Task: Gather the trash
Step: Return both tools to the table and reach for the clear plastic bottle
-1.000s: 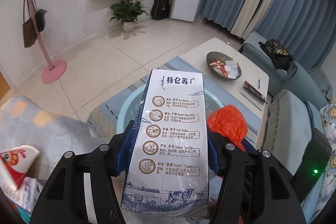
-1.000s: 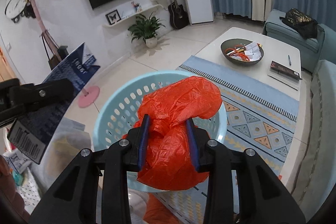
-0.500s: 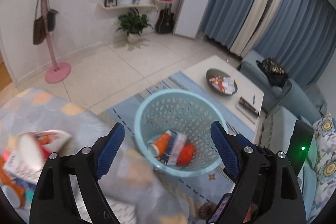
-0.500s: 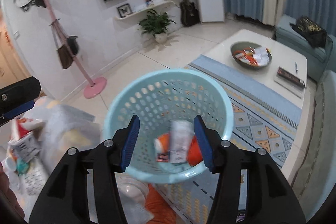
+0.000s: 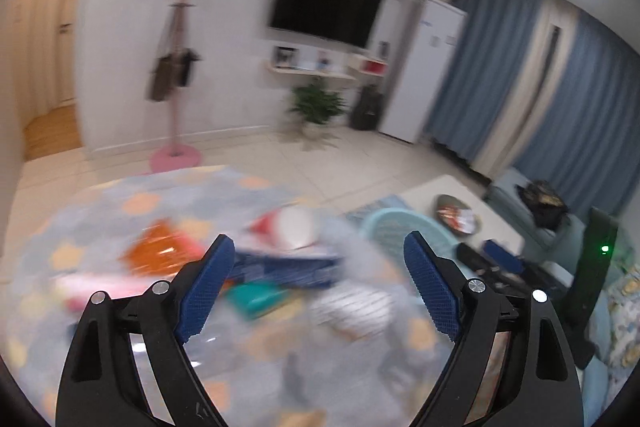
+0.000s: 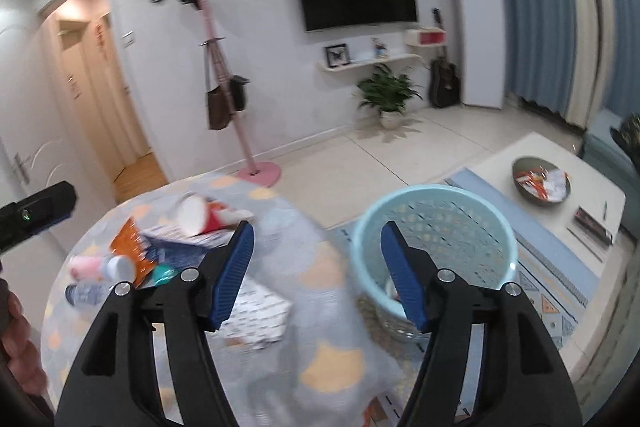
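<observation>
My left gripper (image 5: 318, 247) hangs above a round table with a grey spotted cloth (image 5: 80, 227). Its jaws are opening and nothing is between them. Blurred trash lies below: a red-and-white paper cup (image 5: 296, 231), an orange packet (image 5: 160, 251) and a dark blue carton (image 5: 288, 267). My right gripper (image 6: 318, 231) is also opening with nothing in it, between the table and the light blue basket (image 6: 496, 223). The right wrist view shows the cup (image 6: 198, 217), the orange packet (image 6: 132, 247), a pink bottle (image 6: 100, 267) and a white striped box (image 6: 256, 311). Some trash shows at the basket's bottom.
A white coffee table (image 6: 560, 155) with a grey bowl (image 6: 542, 181) and a book stands right of the basket on a patterned rug. A pink coat rack (image 6: 256, 171) stands behind the round table. A person's hand (image 6: 16, 327) is at the left edge.
The left gripper let go of the milk carton and the right of the orange bag, and both now lie in the basket. Both grippers opened, rose and swung left toward the round table.
</observation>
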`<state>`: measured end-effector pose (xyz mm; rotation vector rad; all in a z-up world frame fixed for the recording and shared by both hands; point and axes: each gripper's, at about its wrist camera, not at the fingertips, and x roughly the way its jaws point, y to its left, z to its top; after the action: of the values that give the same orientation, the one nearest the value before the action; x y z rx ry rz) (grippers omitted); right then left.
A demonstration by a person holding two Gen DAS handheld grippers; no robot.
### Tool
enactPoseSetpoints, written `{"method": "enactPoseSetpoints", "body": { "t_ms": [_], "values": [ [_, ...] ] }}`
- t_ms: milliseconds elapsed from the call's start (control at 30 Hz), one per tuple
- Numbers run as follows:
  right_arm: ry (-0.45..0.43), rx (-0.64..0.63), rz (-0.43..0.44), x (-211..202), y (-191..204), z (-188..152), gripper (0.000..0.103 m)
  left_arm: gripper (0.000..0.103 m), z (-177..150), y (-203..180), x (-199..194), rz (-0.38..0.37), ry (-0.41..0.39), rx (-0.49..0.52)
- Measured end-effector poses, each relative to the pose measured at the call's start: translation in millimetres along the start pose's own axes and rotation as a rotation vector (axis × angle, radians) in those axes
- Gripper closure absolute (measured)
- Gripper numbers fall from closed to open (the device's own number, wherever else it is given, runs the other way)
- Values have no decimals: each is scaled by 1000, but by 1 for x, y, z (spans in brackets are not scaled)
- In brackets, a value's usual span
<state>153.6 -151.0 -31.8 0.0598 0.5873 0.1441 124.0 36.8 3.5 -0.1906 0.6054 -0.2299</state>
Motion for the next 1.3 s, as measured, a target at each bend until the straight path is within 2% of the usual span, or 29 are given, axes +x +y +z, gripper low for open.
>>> {"method": "enactPoseSetpoints", "body": {
  "t_ms": [200, 400, 500, 667, 767, 1000, 1167, 1267, 1300],
  "values": [
    [42, -59, 17, 27, 42, -31, 37, 19, -28, 94, -26, 192, 12, -98],
    [105, -73, 12, 51, 58, -55, 37, 20, -47, 160, -11, 311, 102, -142],
    [104, -101, -18, 53, 62, -57, 37, 21, -51, 176, -2, 287, 122, -159],
    [123, -115, -28, 56, 62, -59, 37, 35, -67, 185, 5, 120, 176, -196],
    [140, -106, -23, 60, 60, -59, 37, 37, -82, 173, 2, 81, 209, -171],
    [145, -99, -12, 63, 59, -58, 37, 37, -117, 123, -20, -108, 293, -101],
    [148, -103, -4, 63, 60, -58, 37, 34, -131, 97, -26, -131, 317, -15],
    [149, -94, -1, 64, 59, -58, 37, 26, -125, 92, -35, -123, 290, 16],
    [149, -91, -1, 64, 59, -58, 37, 24, -119, 91, -40, -99, 264, 31]
  ]
}}
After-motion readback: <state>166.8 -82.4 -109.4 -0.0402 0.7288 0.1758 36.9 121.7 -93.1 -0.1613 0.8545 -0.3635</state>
